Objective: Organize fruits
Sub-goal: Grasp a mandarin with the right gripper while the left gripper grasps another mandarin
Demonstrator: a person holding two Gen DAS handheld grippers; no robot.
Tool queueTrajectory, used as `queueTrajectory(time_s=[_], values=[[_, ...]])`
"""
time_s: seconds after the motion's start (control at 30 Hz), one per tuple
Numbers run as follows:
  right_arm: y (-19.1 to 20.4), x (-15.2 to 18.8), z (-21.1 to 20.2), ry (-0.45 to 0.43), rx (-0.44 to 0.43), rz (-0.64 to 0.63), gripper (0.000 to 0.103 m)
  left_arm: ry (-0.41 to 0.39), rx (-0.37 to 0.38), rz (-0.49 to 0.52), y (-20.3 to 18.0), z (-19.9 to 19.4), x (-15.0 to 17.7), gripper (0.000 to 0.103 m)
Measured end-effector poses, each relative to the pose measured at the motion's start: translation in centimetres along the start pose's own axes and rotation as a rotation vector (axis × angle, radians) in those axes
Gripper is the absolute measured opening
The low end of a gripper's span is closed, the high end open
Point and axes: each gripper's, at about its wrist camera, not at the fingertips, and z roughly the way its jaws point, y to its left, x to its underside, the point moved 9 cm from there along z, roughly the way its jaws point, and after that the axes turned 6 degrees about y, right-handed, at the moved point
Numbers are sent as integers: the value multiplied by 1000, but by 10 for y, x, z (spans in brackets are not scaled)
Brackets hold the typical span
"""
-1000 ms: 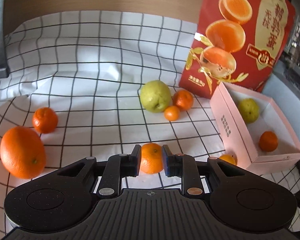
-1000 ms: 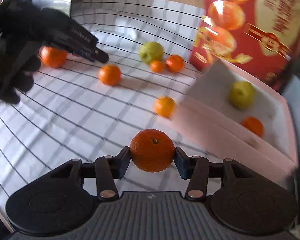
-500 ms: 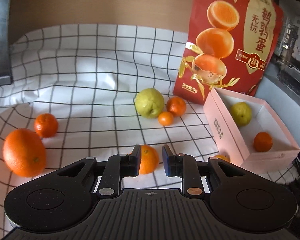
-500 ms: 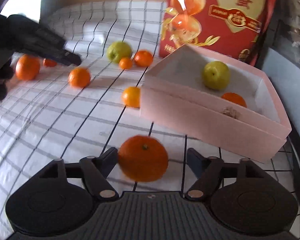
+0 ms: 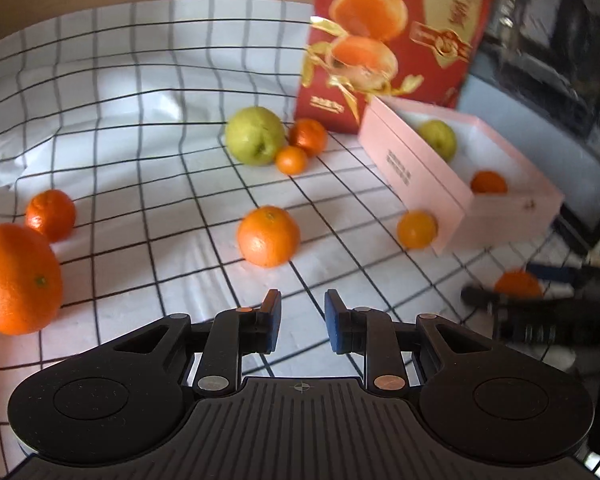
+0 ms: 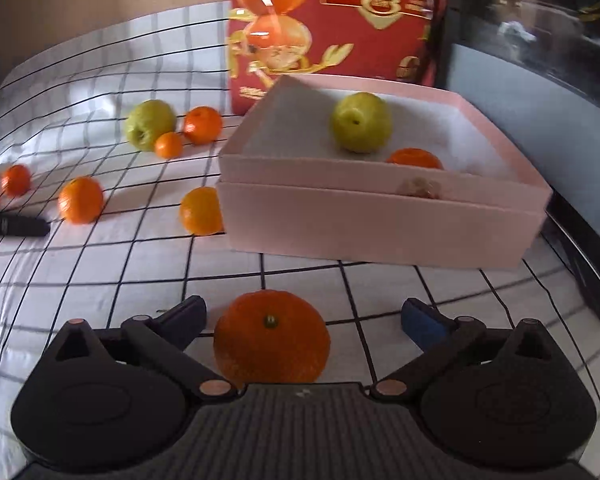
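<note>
A pink box (image 6: 380, 220) holds a green fruit (image 6: 361, 122) and a mandarin (image 6: 414, 158); it also shows in the left wrist view (image 5: 512, 208). My right gripper (image 6: 303, 316) is open wide, with a mandarin (image 6: 271, 338) lying loose on the cloth between its fingers, in front of the box. My left gripper (image 5: 302, 320) is open with a narrow gap and empty, above the cloth short of an orange (image 5: 268, 236). A small orange (image 5: 416, 229) lies against the box. A green fruit (image 5: 255, 141) and two mandarins (image 5: 308, 136) lie further back.
A big orange (image 5: 16, 278) and a mandarin (image 5: 51, 214) lie at the left. A red carton (image 5: 388, 40) stands behind the box. A dark appliance (image 6: 540, 80) is at the right. The checked cloth (image 5: 140, 120) covers the table.
My right gripper opened and let go of the mandarin, which now lies on the cloth by the box. My left gripper drew back from the orange it straddled.
</note>
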Motion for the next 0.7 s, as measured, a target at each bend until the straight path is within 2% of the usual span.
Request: queueTrajectory(time_s=[0.1,0.17,0.3,0.4,0.53,0.6,0.7], values=[[-8,-1,1,-3,39,48,103,10,4,95,-12,10,11,28],[-13,0,0,-5,62,73,103,-11,-1,144,-17,12,14,29],[-15,0,-2,-10,109,102,103,-46,35,166,-22,15,15,32],[-12,0,-5,-24,193,104,103,-88,43,194,-23,15,16,32],[-2,-3,-10,-52,316,31,103,-121,61,210,-23,14,18,32],[-3,-4,-10,-52,321,29,103,-121,84,186,-19,13,17,32],[-9,-3,-9,-41,271,78,103,-120,121,148,-14,14,17,32]])
